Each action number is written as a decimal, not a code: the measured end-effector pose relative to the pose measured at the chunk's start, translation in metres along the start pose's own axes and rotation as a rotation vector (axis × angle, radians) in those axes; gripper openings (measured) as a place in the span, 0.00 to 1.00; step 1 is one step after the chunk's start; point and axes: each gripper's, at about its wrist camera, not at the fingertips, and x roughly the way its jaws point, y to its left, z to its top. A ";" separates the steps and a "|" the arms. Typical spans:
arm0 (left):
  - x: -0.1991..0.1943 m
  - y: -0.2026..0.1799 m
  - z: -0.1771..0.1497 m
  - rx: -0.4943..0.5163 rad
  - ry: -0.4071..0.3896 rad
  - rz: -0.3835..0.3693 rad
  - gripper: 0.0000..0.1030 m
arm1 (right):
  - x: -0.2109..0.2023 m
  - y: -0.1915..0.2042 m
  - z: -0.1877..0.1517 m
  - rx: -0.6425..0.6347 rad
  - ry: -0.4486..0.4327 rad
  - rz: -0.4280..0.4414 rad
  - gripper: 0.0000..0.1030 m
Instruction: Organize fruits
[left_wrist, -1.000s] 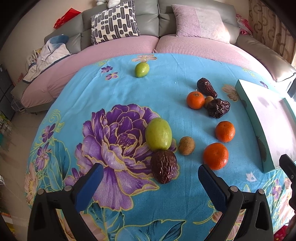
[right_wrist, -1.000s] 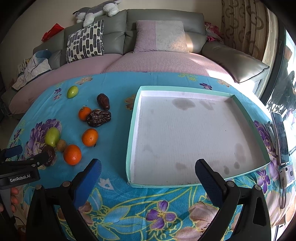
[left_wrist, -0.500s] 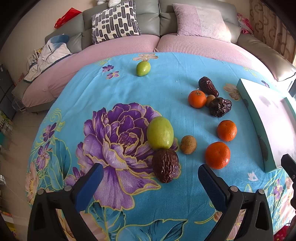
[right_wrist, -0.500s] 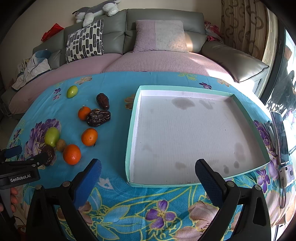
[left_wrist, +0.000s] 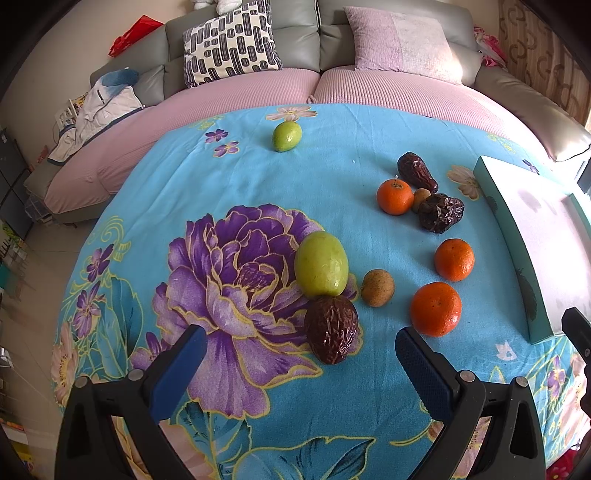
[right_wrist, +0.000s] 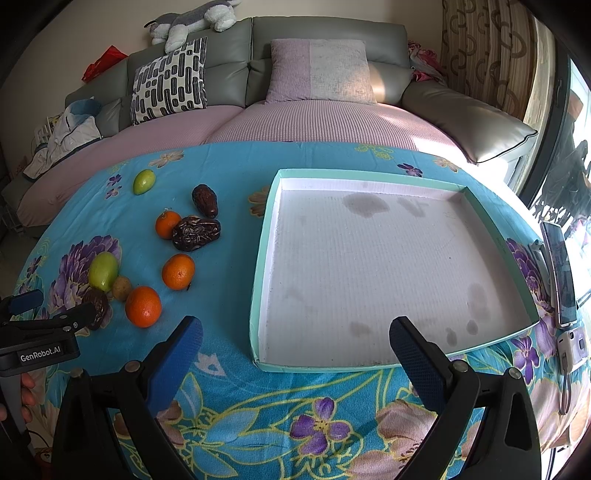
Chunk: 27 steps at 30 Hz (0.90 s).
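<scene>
Since the earlier frames the left gripper has come a little forward and lower, so the fruits look bigger and nearer in its view; the right gripper has almost not moved. Both grippers have their fingers wide apart and hold nothing.

Nearest to the left gripper, between its fingers, lies a dark wrinkled date on the blue flowered worktop. It touches the big green fruit just behind it. The date looks light and a bit soft, with sticky skin, so I judge a gentle grip across its narrow middle is best. To the right are a small brown fruit and the near orange. The orange is round and firm, and it may roll if it is pushed on one side only. Farther is a second orange, then a group of a third orange and two more dates. The small green fruit lies far, alone.

The teal tray is on the right of the fruits, empty, in front of the right gripper.
</scene>
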 end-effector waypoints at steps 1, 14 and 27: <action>0.000 0.000 0.000 0.000 0.000 0.000 1.00 | 0.000 0.000 -0.001 -0.001 0.000 0.000 0.98; 0.000 0.000 0.000 0.001 0.001 0.000 1.00 | 0.001 0.001 -0.001 -0.004 0.004 0.005 0.98; -0.005 0.017 0.004 -0.068 -0.042 0.054 1.00 | 0.001 0.005 0.003 -0.016 -0.030 0.058 0.98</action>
